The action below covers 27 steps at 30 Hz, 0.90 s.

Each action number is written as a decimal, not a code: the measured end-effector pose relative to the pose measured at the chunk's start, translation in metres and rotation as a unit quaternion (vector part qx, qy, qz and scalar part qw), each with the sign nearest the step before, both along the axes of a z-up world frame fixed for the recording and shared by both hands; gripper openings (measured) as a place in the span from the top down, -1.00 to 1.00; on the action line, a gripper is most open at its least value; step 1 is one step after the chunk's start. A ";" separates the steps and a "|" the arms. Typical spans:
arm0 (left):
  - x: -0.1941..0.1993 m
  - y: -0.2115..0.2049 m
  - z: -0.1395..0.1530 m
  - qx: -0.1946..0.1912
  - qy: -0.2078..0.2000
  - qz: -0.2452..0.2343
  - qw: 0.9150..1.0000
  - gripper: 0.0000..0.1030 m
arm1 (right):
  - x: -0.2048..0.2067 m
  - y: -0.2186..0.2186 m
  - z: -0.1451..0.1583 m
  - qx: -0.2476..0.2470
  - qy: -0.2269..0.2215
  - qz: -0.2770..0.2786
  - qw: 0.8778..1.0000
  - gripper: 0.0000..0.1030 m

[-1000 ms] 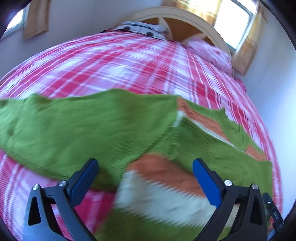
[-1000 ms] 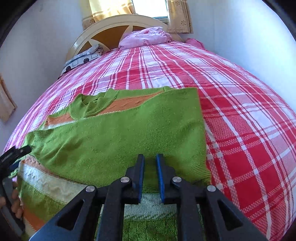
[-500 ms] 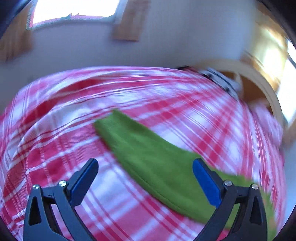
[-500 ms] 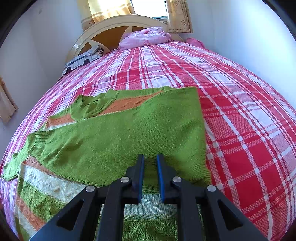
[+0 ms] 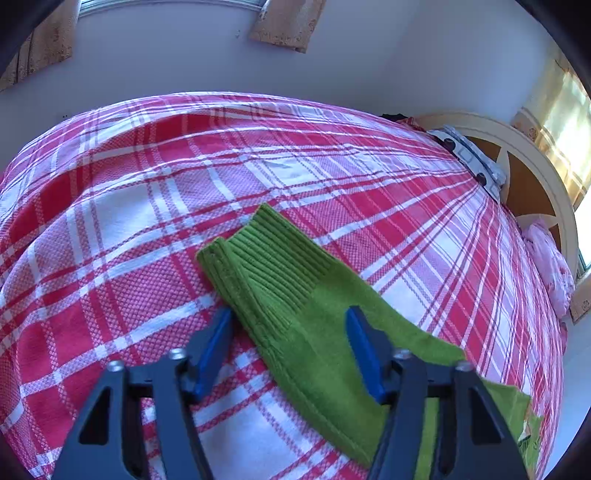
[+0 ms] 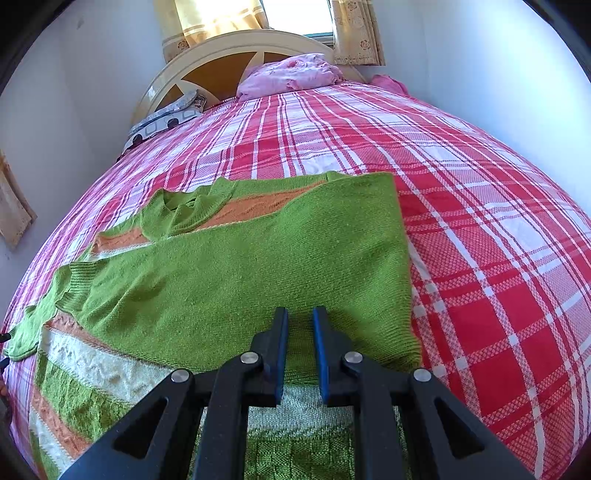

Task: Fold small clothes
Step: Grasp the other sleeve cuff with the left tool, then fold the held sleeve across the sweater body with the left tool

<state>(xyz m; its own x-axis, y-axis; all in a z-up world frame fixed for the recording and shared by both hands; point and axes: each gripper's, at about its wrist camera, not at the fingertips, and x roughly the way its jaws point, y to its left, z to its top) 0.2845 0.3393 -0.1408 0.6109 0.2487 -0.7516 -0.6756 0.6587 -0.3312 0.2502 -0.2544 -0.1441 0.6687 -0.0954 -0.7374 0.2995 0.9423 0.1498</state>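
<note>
Bare plaid bed (image 5: 147, 229) is surrounding the sleeve (image 5: 291, 291); left tongs (image 5: 288, 334) are closing astride it, right tongs (image 6: 299, 332) sitting nearly shut, empty, over the sweater (image 6: 258, 266).

Sweater body (image 5: 509, 417): running out of the left wrist frame at 4 o'clock, only the sleeve (image 5: 295, 295) showing whole.
Sweater hem (image 6: 295, 443): disappearing behind the right gripper (image 6: 299, 332) and off the bottom edge at 6 o'clock.
Left gripper (image 5: 288, 325): closing over the sleeve, its pad (image 5: 360, 345) blurring; contact with the knit impossible to tell.
Dark object (image 6: 4, 338): poking in at 9 o'clock, too small to identify.
Window (image 6: 295, 14): glaring white at 12 o'clock, cut by the edge.
</note>
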 end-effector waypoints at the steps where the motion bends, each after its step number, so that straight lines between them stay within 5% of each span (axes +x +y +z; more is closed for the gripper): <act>1: 0.000 0.002 0.000 -0.001 -0.001 0.003 1.000 0.12 | 0.000 0.000 0.000 0.000 0.000 0.000 1.000 0.72; 3: 0.004 0.004 -0.001 -0.009 -0.013 -0.008 1.000 0.74 | 0.000 0.000 0.000 0.001 0.000 0.000 1.000 0.72; 4: 0.006 0.005 -0.002 -0.015 -0.014 -0.018 1.000 0.82 | 0.000 0.000 0.000 0.001 0.000 0.000 1.000 0.72; 11: 0.014 -0.021 0.021 0.038 -0.026 -0.045 0.998 0.81 | 0.000 0.000 0.001 0.004 -0.002 0.001 1.000 0.72; 16: 0.023 -0.076 0.055 0.078 -0.067 -0.111 0.989 0.81 | 0.000 0.000 0.001 0.004 -0.002 0.001 1.000 0.72; 21: 0.026 -0.174 0.081 0.109 -0.108 -0.230 0.961 0.81 | 0.000 -0.001 0.000 0.005 -0.002 0.001 1.000 0.72; 27: 0.023 -0.293 0.075 0.139 -0.116 -0.344 0.921 0.81 | 0.000 -0.001 0.000 0.005 -0.003 0.002 1.000 0.72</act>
